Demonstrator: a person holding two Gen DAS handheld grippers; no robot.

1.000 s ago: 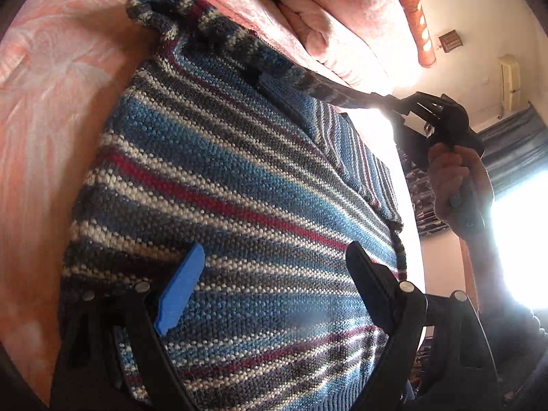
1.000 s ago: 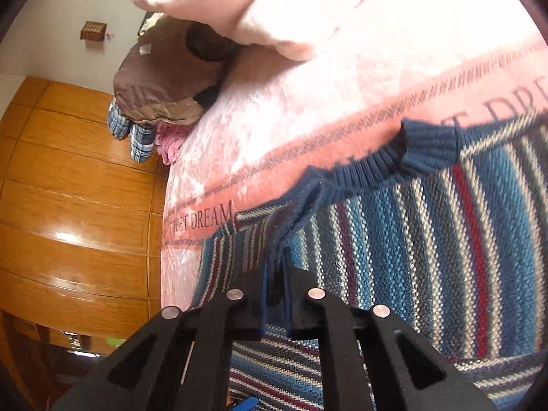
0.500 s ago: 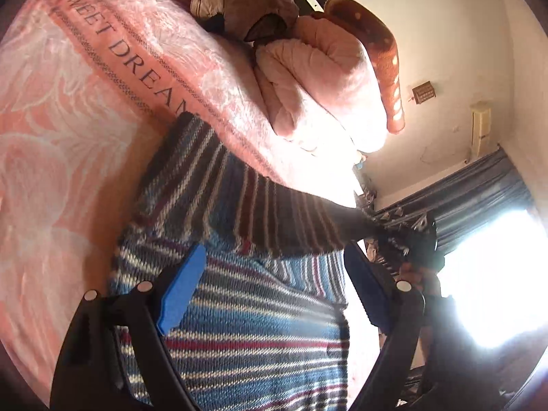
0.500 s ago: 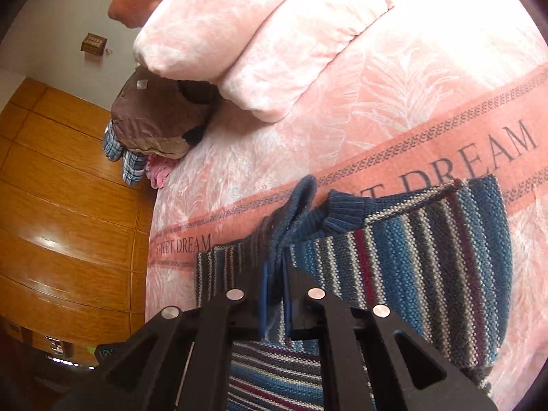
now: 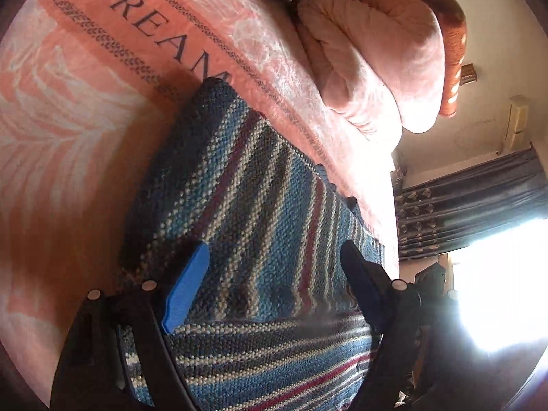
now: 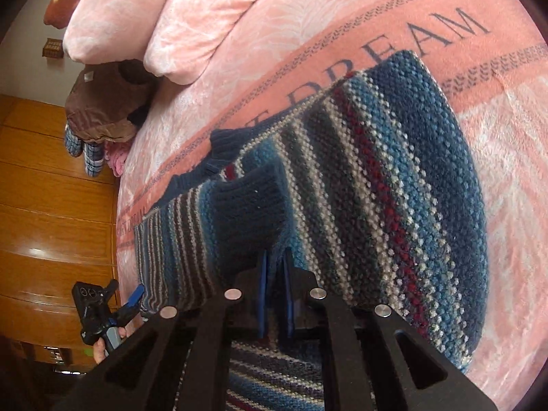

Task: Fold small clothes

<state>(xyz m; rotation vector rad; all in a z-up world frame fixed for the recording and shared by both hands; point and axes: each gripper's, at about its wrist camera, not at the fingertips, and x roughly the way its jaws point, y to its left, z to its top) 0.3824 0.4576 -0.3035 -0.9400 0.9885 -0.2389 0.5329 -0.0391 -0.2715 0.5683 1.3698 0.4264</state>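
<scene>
We are pinching the striped sweater (image 6: 394,185) sleeve in the shut right tool (image 6: 275,294) over the bed (image 6: 342,17); left tool (image 5: 274,274) is hovering open, empty. Risk: knit slipping, fold skewing.

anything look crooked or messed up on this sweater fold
Nothing damaged. The sleeve folded across the sweater lies at a slant, its stripes crossing the body's, and the blue collar is bunched at the edge. The right hand-held gripper is shut on the knit; the left hand-held gripper is open.
</scene>
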